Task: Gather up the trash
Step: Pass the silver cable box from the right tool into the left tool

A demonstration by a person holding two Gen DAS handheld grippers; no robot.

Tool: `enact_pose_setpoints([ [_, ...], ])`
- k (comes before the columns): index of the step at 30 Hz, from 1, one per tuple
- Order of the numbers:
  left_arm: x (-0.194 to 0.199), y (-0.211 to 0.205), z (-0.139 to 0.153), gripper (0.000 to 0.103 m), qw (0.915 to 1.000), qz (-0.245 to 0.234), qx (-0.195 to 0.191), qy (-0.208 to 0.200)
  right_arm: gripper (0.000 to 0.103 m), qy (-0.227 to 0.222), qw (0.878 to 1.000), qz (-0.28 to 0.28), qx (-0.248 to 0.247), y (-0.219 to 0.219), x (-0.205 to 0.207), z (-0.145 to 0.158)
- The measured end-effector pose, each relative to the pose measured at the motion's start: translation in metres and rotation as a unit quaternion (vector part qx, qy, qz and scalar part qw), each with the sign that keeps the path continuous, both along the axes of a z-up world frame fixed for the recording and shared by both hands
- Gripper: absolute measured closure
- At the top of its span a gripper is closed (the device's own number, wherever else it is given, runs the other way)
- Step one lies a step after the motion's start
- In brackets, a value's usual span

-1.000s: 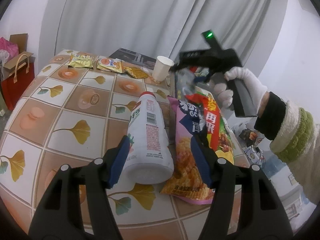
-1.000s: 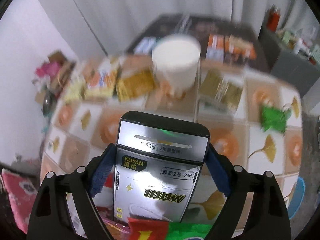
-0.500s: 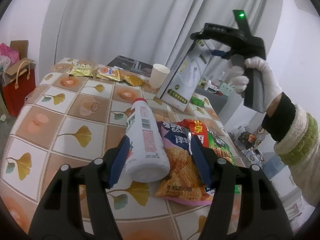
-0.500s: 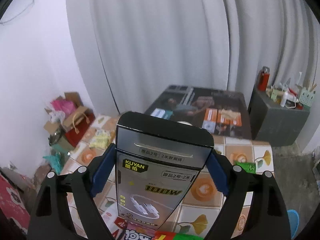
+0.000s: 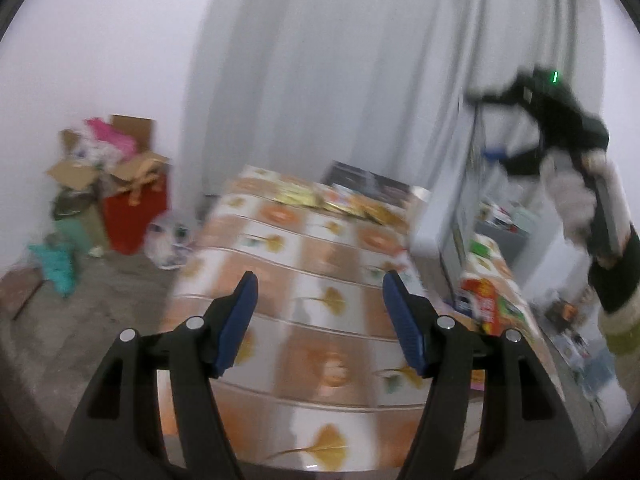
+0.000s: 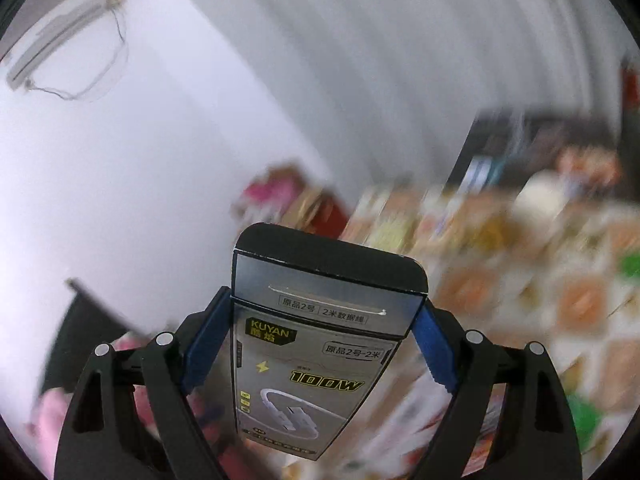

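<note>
The right hand-held gripper (image 6: 326,344) had its blue pads pressed against the two narrow sides of a cable box (image 6: 324,344), so the box was firmly held and lifted clear of the tabletop (image 5: 320,280). The box's long axis ran straight out along the fingers, its black top end farthest from the hand. In the left wrist view the same box showed as a pale blurred slab hanging from that gripper at the right, above the far side of the tabletop.

The left hand-held gripper (image 5: 320,316) was open and empty, with only the patterned tabletop showing between its pads. It pointed toward the tabletop's left edge and the floor beyond, where a red bag (image 5: 134,216) and open cardboard boxes (image 5: 100,160) stood in the corner. A pile of snack bags (image 5: 492,308) lay to its right, below the lifted box. Judging from this, the right hand was the one carrying trash, and any drop-off by the corner clutter lay across the tabletop from it, nearer the left hand.
</note>
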State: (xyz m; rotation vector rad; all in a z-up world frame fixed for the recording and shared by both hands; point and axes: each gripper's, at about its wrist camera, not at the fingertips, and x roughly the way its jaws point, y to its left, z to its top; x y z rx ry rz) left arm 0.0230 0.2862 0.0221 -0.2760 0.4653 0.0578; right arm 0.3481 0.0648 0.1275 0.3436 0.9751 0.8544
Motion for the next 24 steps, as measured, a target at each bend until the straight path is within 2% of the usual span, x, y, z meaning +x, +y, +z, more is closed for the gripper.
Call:
enact_pose_setpoints([
  [2,-0.006,0.014,0.002,0.042,0.9997,0.024,-0.001,0.000,0.020,0.060,0.997,0.022,-0.032,0.032,0.004,-0.037],
  [3,-0.009,0.020,0.002,0.042,0.9994,0.033,-0.003,0.001,0.020,0.092,0.993,0.036,-0.062,0.051,0.006,-0.061],
  [7,-0.008,0.027,-0.003,0.042,0.9993,0.035,-0.009,0.012,0.020,0.162,0.977,0.050,-0.129,0.095,0.011,-0.126],
  [10,-0.001,0.024,-0.011,0.038,0.9993,0.020,-0.021,0.025,0.020,0.179,0.967,0.069,-0.166,0.123,0.005,-0.151],
  [12,0.009,0.017,-0.018,0.037,0.9986,-0.001,-0.037,0.037,0.020,0.173,0.964,0.076,-0.188,0.128,0.005,-0.154],
  [14,0.019,0.006,-0.025,0.034,0.9978,-0.024,-0.041,0.047,0.020,0.163,0.967,0.070,-0.185,0.121,0.006,-0.150],
  [19,0.040,-0.024,-0.035,0.031,0.9942,-0.076,-0.041,0.064,0.018,0.106,0.978,0.054,-0.173,0.088,0.013,-0.114],
  [21,0.045,-0.035,-0.037,0.030,0.9930,-0.089,-0.040,0.067,0.016,0.107,0.980,0.058,-0.155,0.078,0.016,-0.107],
  [24,0.051,-0.046,-0.038,0.030,0.9918,-0.099,-0.039,0.070,0.015,0.129,0.980,0.062,-0.137,0.076,0.020,-0.112],
])
